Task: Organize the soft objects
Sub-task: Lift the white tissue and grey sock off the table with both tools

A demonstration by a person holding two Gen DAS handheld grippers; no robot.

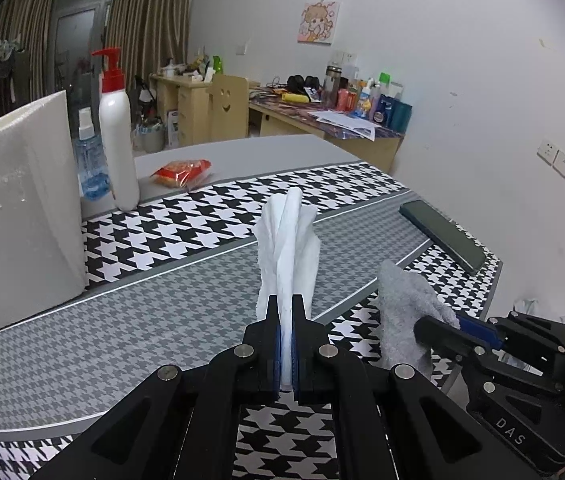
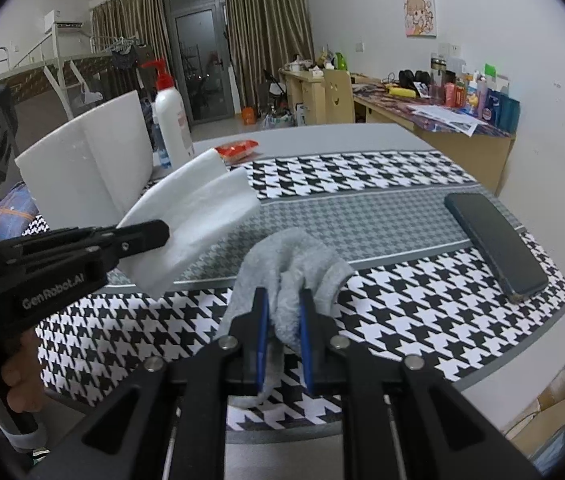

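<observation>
2 soft things are in hand at once, 1 in each gripper, both raised clear of the houndstooth mat [image 1: 186, 220] that covers the table.

Left gripper [image 1: 287, 308]: its jaws are pinched nearly flat on a white folded cloth [image 1: 288, 248], which stands up from the tips as a loose, twisted plume. From the right wrist camera the same cloth [image 2: 198, 216] curves out to the right of the fingers and sags at its free end. It looks light and limp with no stiffness of its own, so it should drape wherever it is let go. Taking it by a folded edge, as here, seems the sound choice, since a single layer could slip or unfold.

Right gripper [image 2: 284, 306]: the jaws stand narrow, not fully together, with a bunched grey sock [image 2: 290, 264] pressed between the blue pads [image 2: 263, 320]. The fabric is thick, fuzzy and springy. It bulges above the tips and a tail hangs below them toward the near edge. It probably compresses easily and will not slide out, though the hanging tail could drag on the mat.

Nearby, a dark phone [image 2: 494, 244] lies at the right of the mat, well apart from both cloths. At the far left stand a white foam box [image 1: 18, 208] and a red-capped pump bottle [image 1: 116, 136], a possible place to put them.
</observation>
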